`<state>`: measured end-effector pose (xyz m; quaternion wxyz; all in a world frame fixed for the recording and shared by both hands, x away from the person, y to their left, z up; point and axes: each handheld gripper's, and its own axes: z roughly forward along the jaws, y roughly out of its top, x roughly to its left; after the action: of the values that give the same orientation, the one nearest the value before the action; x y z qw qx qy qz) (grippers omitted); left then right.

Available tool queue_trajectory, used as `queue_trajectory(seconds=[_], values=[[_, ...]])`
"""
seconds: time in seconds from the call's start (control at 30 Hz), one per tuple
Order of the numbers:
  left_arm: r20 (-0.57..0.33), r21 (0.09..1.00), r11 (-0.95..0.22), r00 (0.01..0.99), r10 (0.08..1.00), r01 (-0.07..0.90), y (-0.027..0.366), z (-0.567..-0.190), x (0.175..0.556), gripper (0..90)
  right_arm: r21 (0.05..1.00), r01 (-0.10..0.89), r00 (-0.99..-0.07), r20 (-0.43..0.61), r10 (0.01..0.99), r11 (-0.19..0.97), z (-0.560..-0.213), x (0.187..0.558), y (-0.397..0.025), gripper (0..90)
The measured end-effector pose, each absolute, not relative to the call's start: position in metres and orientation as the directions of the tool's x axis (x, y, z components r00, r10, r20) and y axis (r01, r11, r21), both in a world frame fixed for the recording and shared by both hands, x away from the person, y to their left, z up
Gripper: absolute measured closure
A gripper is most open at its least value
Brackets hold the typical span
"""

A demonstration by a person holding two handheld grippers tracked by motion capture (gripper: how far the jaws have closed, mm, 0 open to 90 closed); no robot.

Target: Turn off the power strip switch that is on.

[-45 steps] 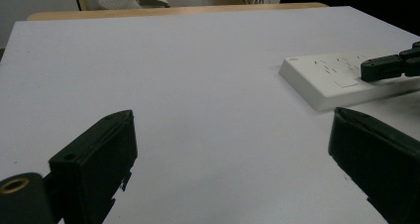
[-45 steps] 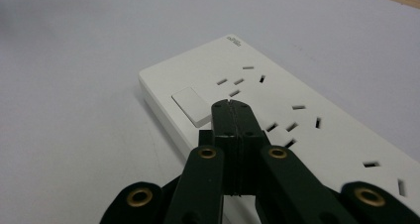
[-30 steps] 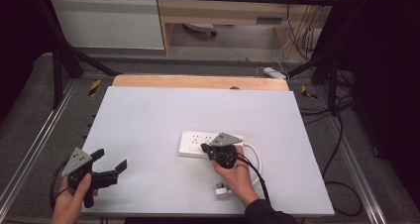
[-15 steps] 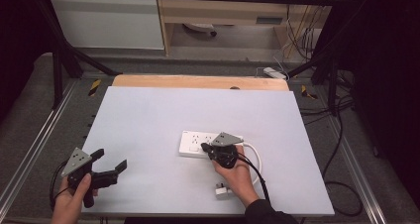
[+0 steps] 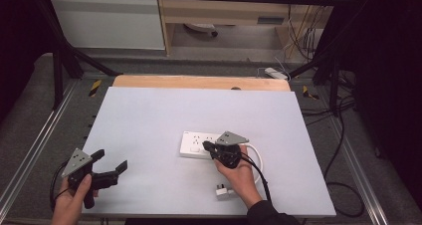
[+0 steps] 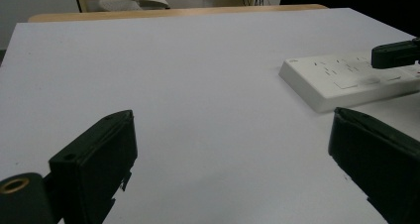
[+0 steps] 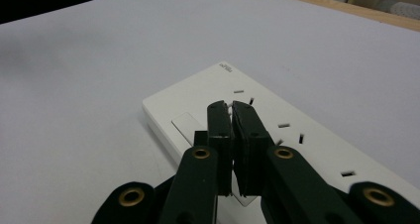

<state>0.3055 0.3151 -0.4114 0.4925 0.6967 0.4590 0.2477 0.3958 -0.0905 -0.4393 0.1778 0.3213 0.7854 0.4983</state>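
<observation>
Lying on the table (image 5: 149, 115), right of its centre: white power strip (image 5: 201, 144), sockets up; right gripper (image 5: 208, 147) above the strip's near end, jaws pressed together, nothing seen between them; left gripper (image 5: 110, 164) well left of the strip, jaws wide apart, empty; white plug (image 5: 224, 190) just nearer than the strip.

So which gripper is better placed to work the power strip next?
Right. The right gripper hangs shut directly over the power strip, near its switch. The left gripper sits open, well off to the side.
</observation>
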Motion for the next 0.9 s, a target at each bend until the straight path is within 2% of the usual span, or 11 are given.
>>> queue_trajectory(seconds=[0.27,0.9], values=[[-0.106,0.914,-0.093,0.455,0.884,0.394,0.316,-0.411,0.306,4.7,0.906,0.339,-0.709,0.069,0.702,0.254,-0.434,0.396,-0.096,74.2],[-0.109,0.912,-0.091,0.452,0.886,0.399,0.316,-0.412,0.306,4.7,0.905,0.385,-0.641,0.118,0.758,0.184,-0.417,0.399,-0.103,14.9]])
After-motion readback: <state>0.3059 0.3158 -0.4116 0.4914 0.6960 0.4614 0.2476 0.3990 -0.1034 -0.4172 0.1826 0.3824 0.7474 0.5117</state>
